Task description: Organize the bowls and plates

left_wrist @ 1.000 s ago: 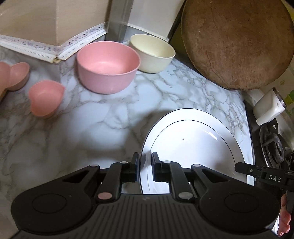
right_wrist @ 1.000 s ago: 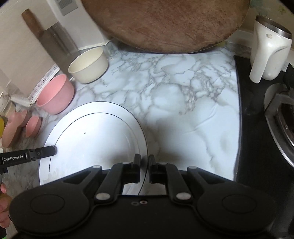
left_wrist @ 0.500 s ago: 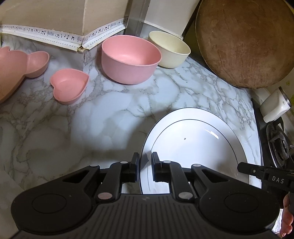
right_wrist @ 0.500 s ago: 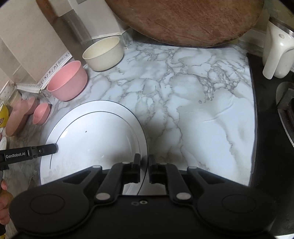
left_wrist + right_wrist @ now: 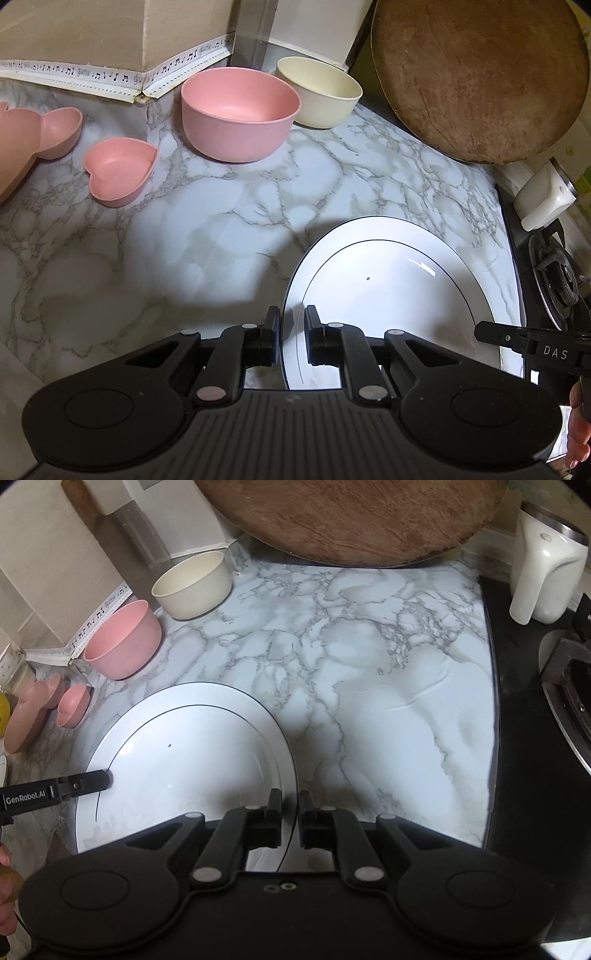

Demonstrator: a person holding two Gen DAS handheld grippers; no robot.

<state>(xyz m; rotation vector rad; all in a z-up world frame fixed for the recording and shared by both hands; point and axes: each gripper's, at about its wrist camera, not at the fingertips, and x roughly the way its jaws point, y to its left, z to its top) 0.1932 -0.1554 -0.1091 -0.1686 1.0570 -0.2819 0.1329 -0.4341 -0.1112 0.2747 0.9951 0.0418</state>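
A: Nearest item?
B: White plate (image 5: 388, 306), black-lined rim. The left gripper (image 5: 291, 336) is pinching its left edge, jaws nearly closed on the rim; the right gripper (image 5: 290, 818) is clamping the opposite edge the same way.

A: Where is the plate sitting?
B: Over the marble counter (image 5: 369, 686); whether it is touching, I cannot tell.

A: Free room?
B: Bare marble is lying open right of the plate up to the black stove edge (image 5: 517, 775), and beyond it.

A: Farther back?
B: Heart dish (image 5: 120, 170), pink bowl (image 5: 240, 114), cream bowl (image 5: 319, 92) just beside it, all near the wall; the wooden board (image 5: 480, 74) is leaning behind.
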